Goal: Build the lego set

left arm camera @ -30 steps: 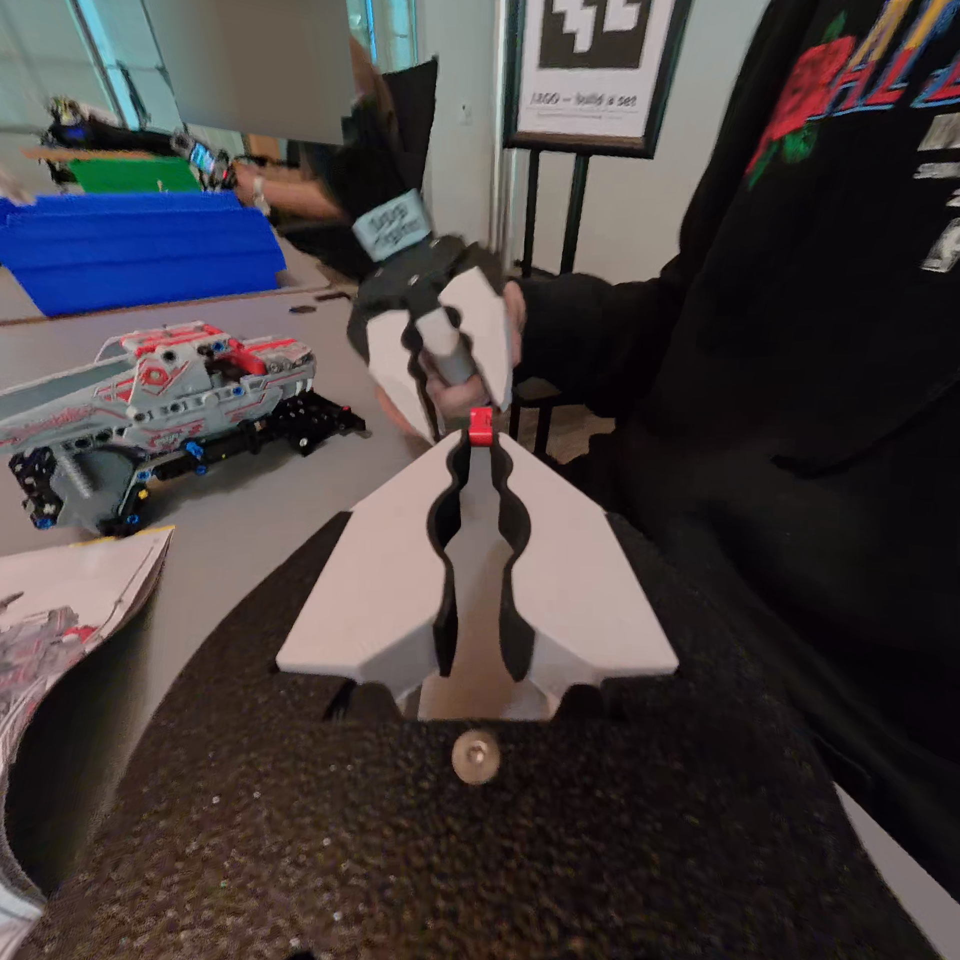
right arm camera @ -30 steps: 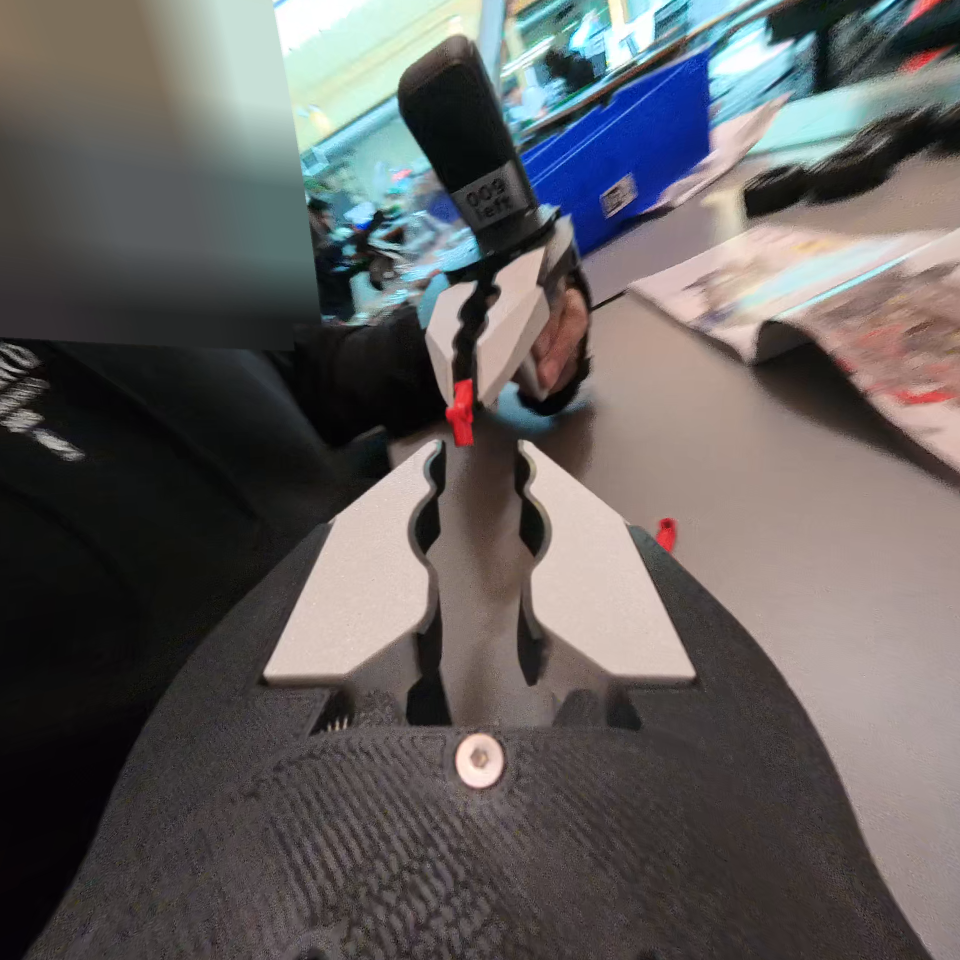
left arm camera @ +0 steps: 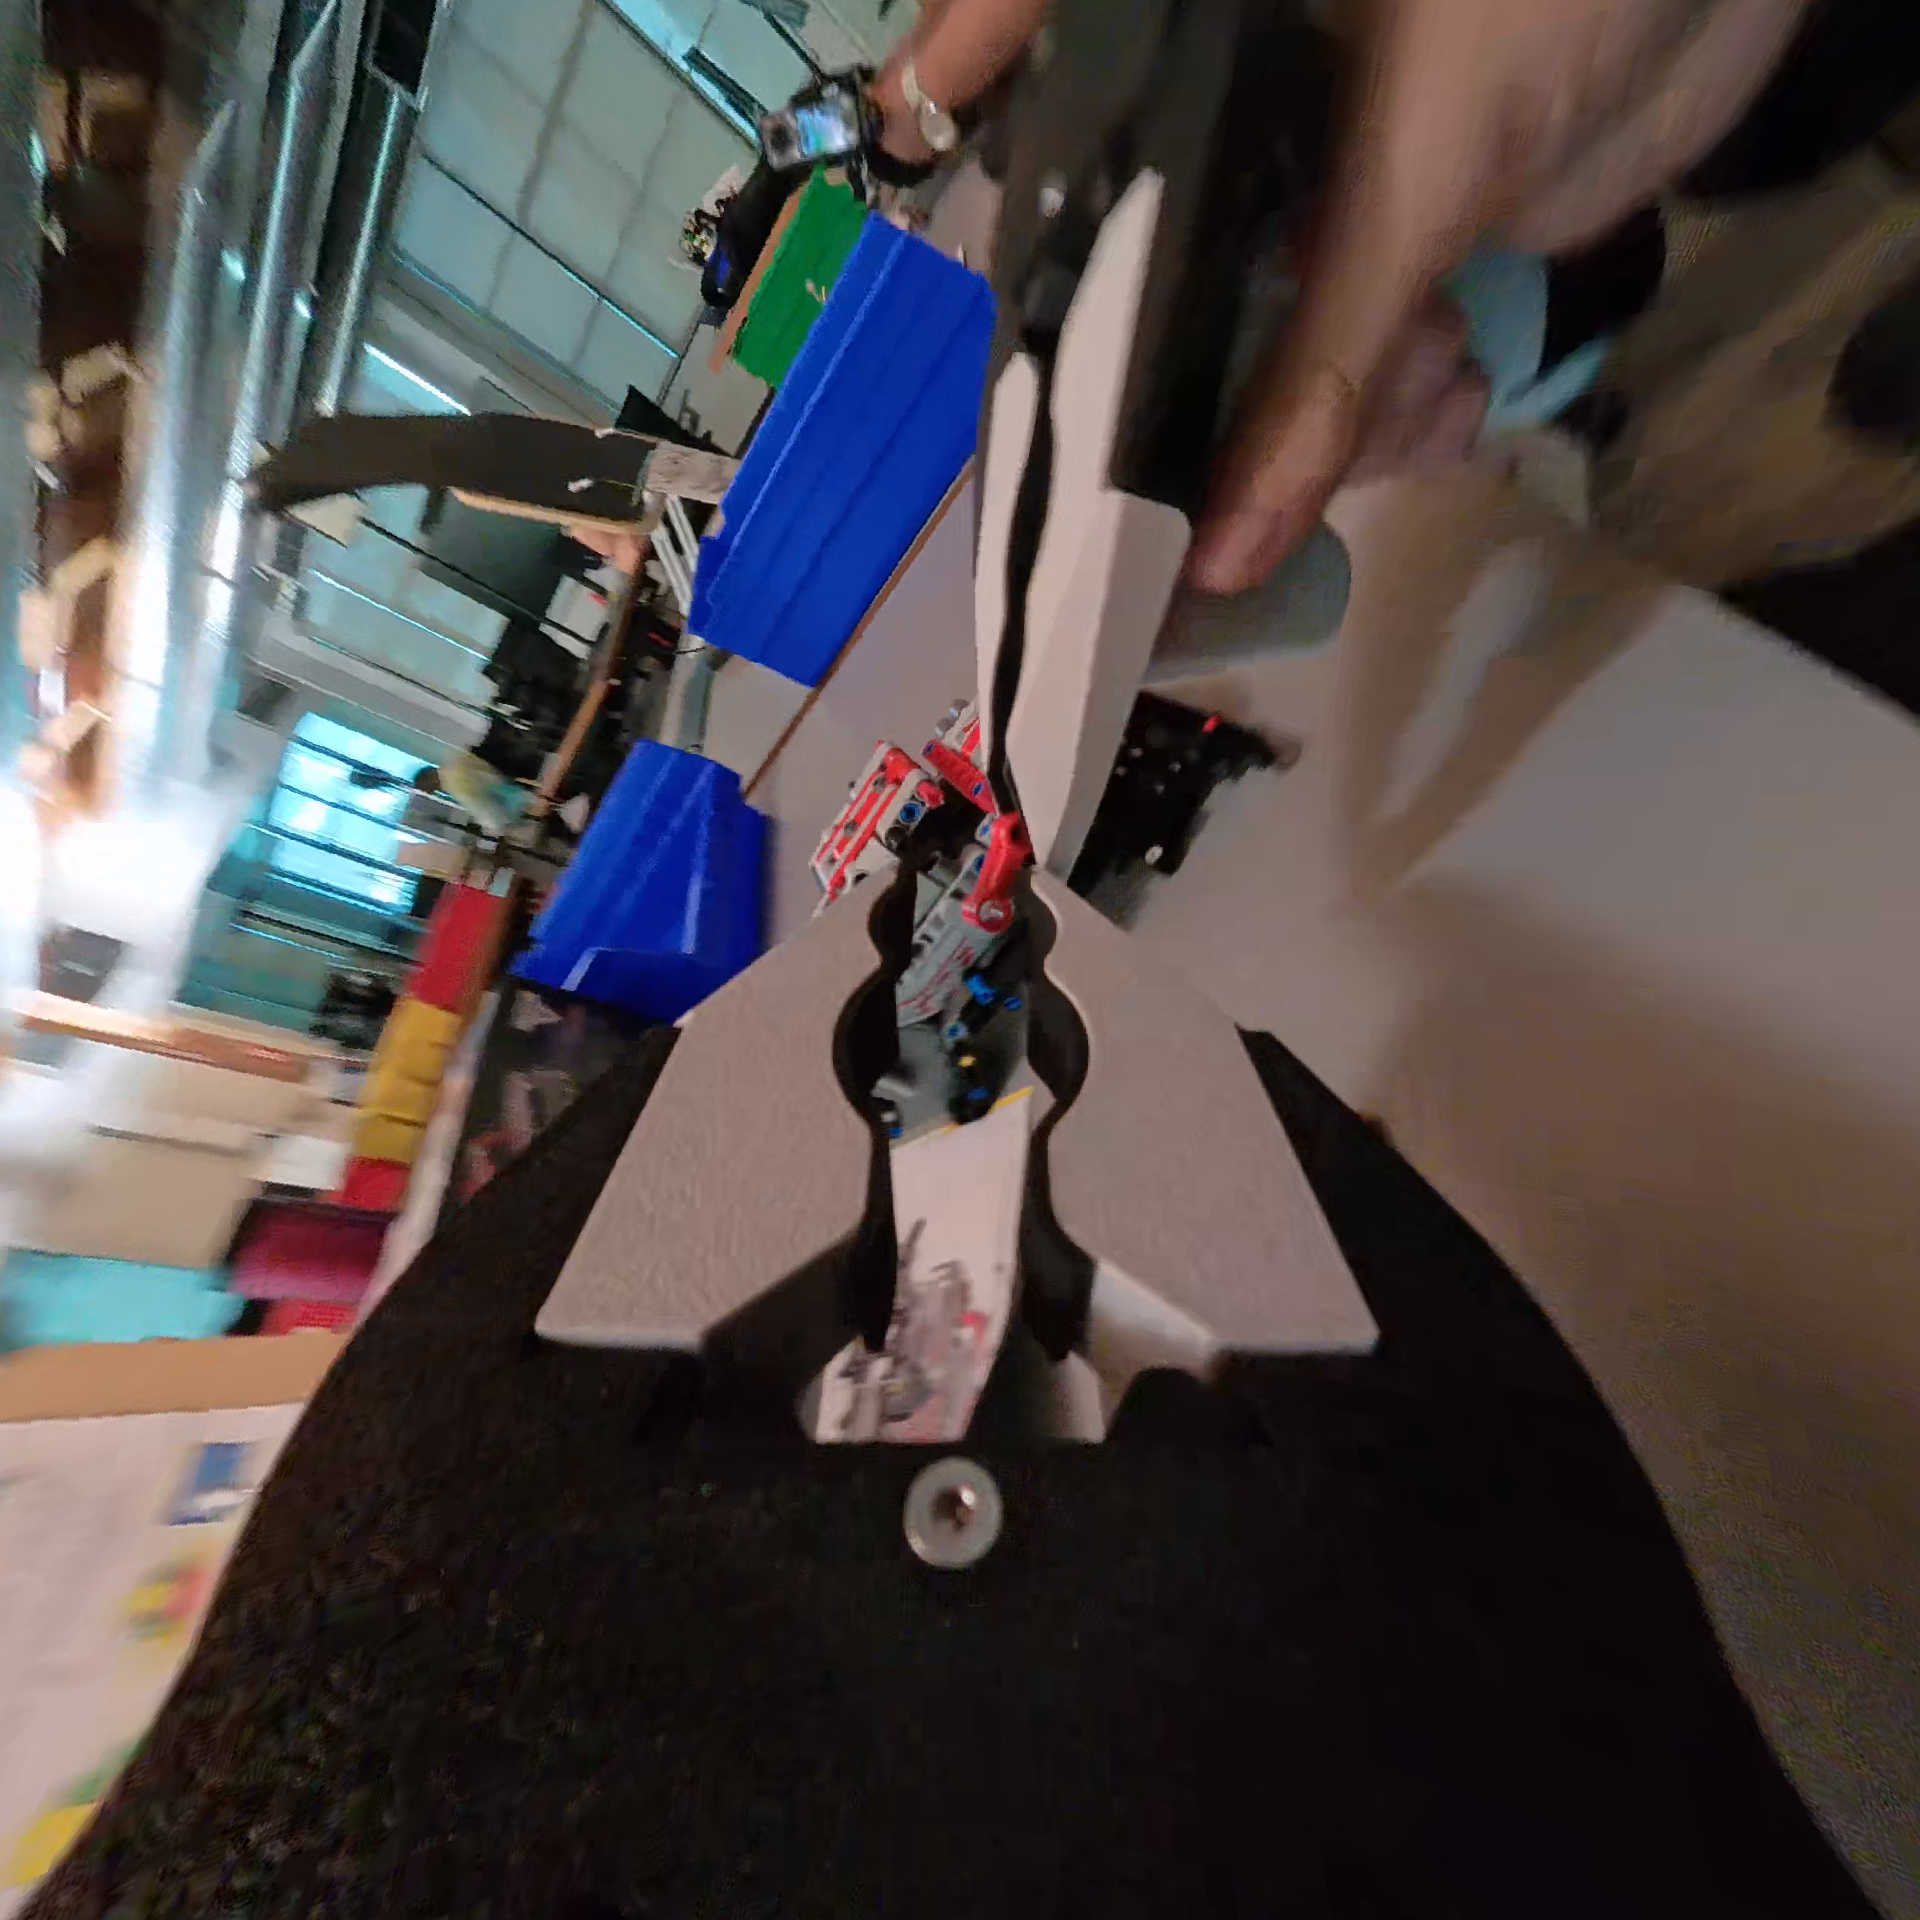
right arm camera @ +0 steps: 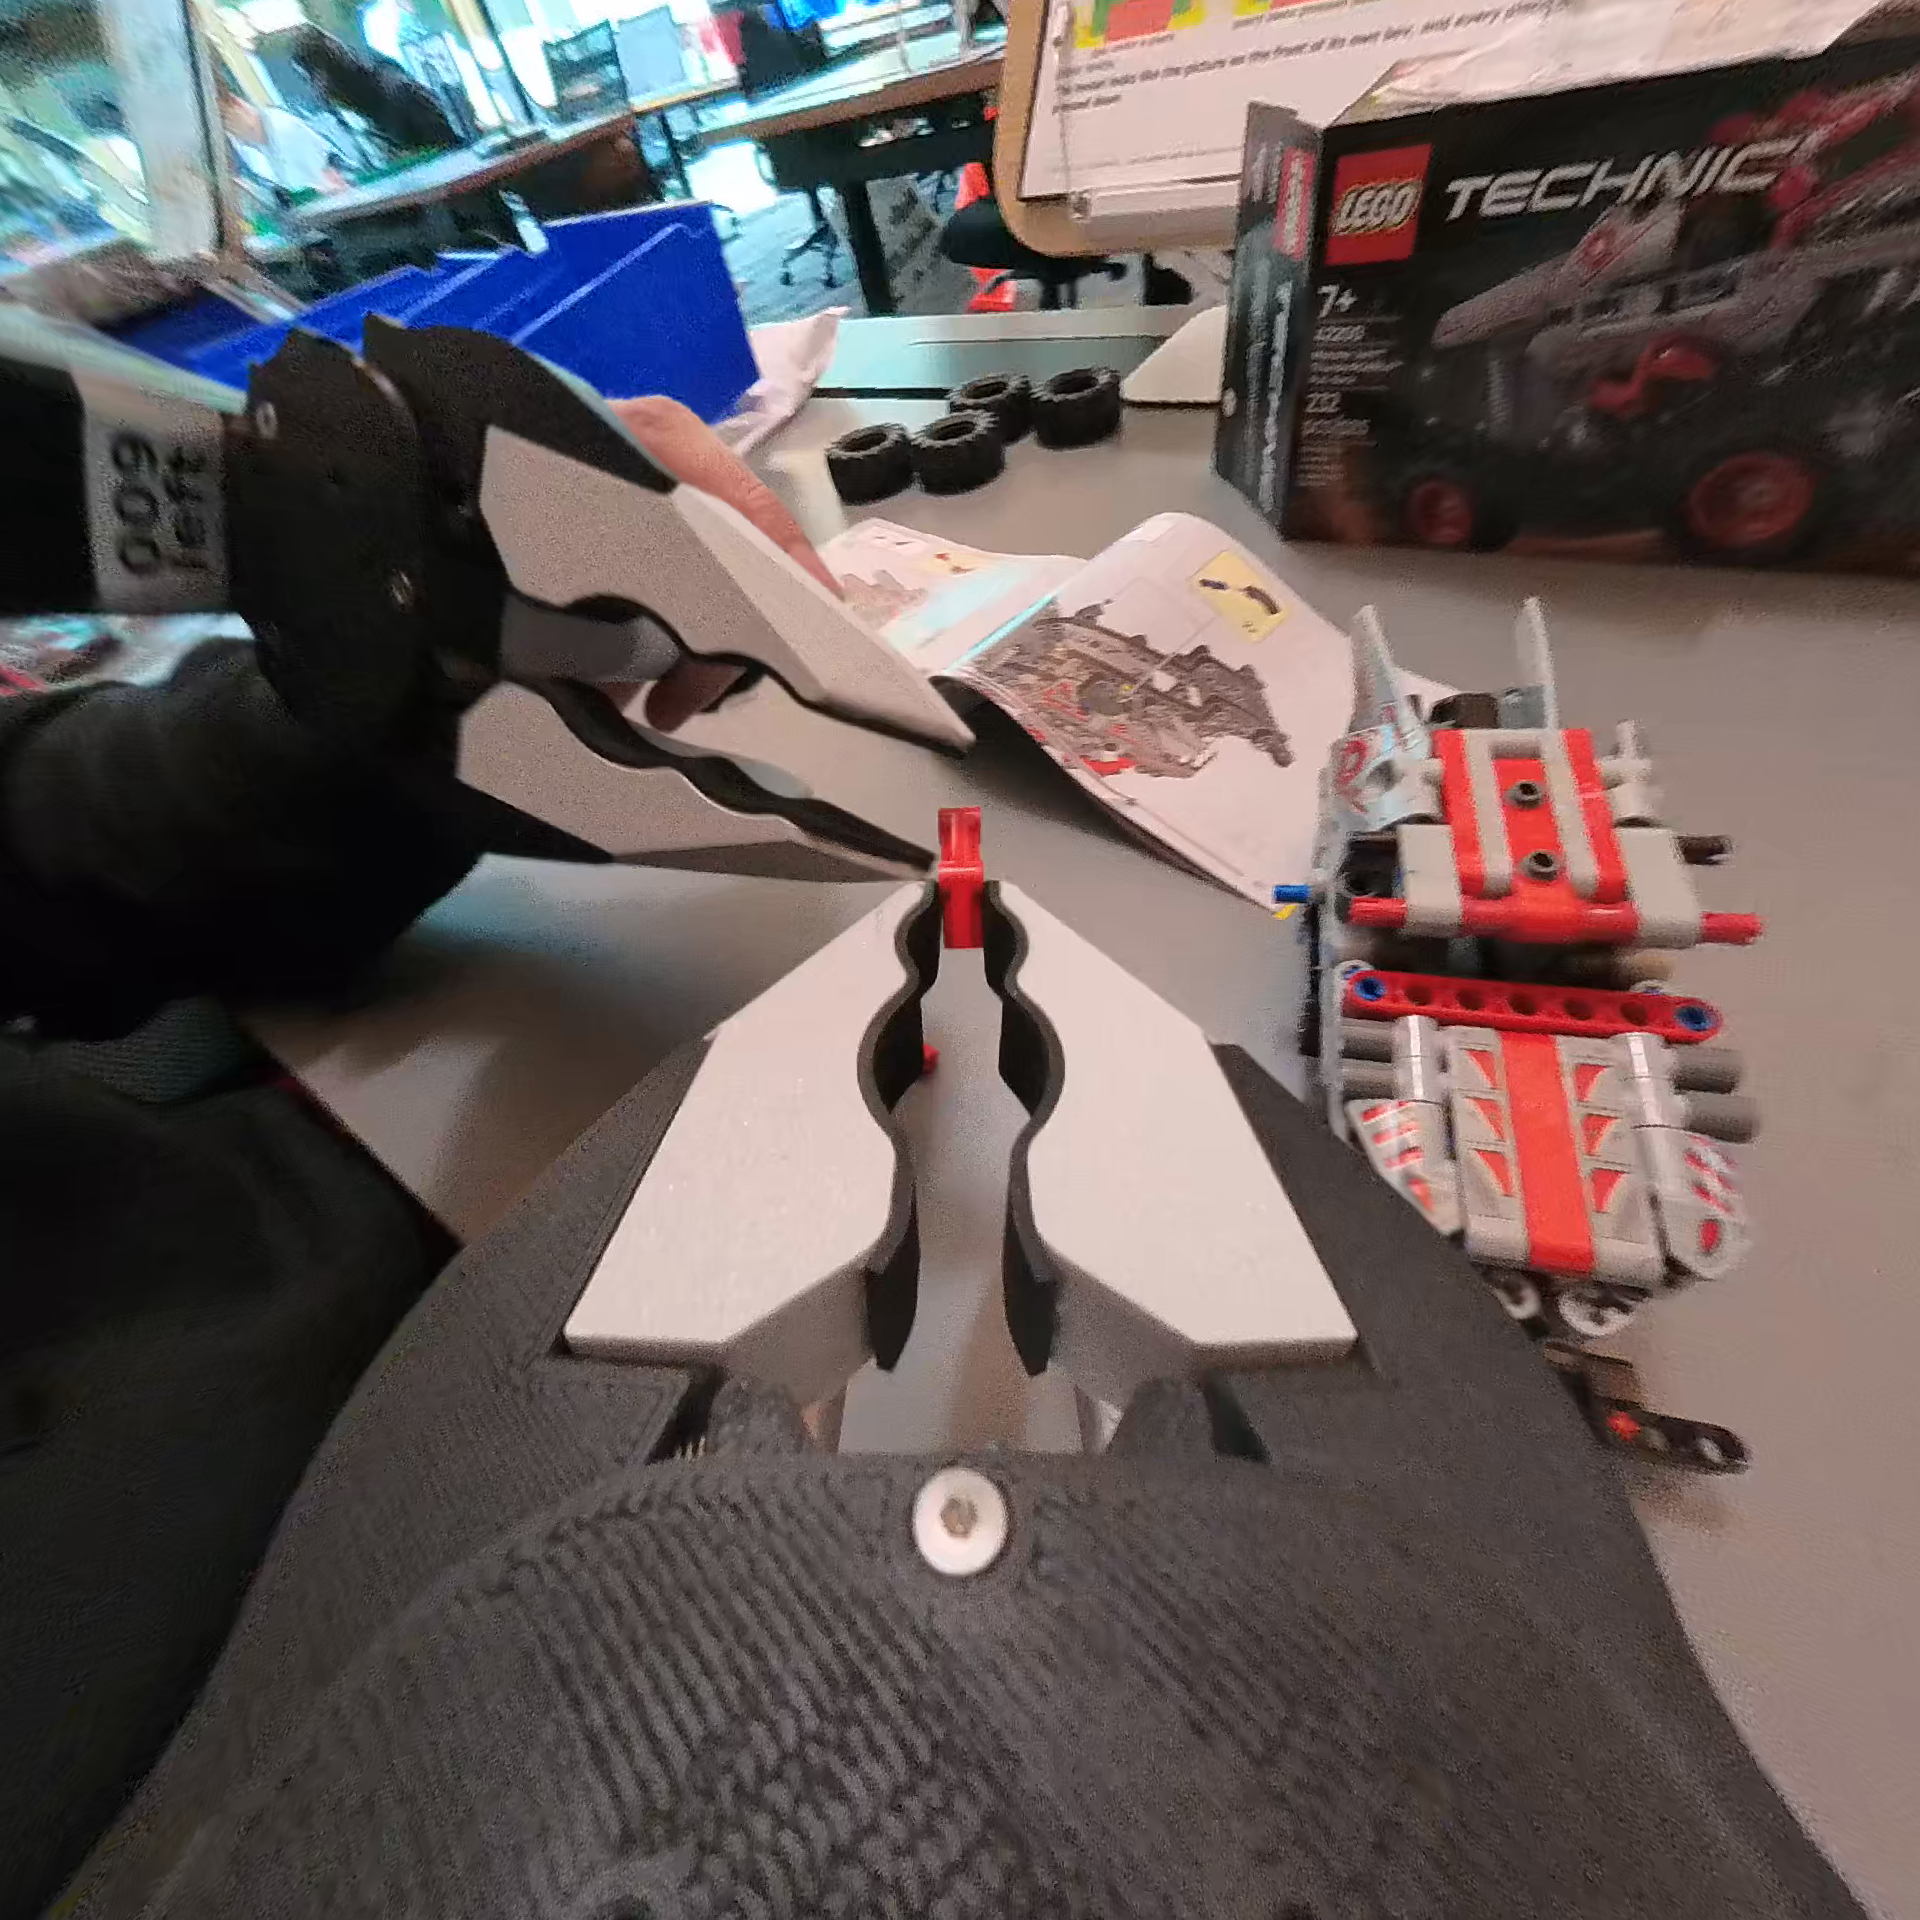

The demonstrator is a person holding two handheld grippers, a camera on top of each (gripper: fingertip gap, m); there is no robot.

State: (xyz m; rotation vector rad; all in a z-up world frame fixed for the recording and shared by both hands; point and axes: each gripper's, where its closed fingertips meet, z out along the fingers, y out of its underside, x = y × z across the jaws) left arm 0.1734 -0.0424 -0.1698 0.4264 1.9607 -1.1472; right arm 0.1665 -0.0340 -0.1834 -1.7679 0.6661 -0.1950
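Each claw has two pale grey wedge-shaped plastic fingers with wavy black rubber lining on the inner edges. The right claw sits on a rough black 3D-printed mounting plate, with a round silver screw just behind the fingers. The left claw has the same build, with a black handle bearing a pale label behind its fingers. The person's black sleeve lies below that label.

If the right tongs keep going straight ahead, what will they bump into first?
Probably the left tongs: their tips sit right in front of the right tongs, at the small red piece pinched there. Past those, the open instruction booklet lies on the table; depth is hard to judge.
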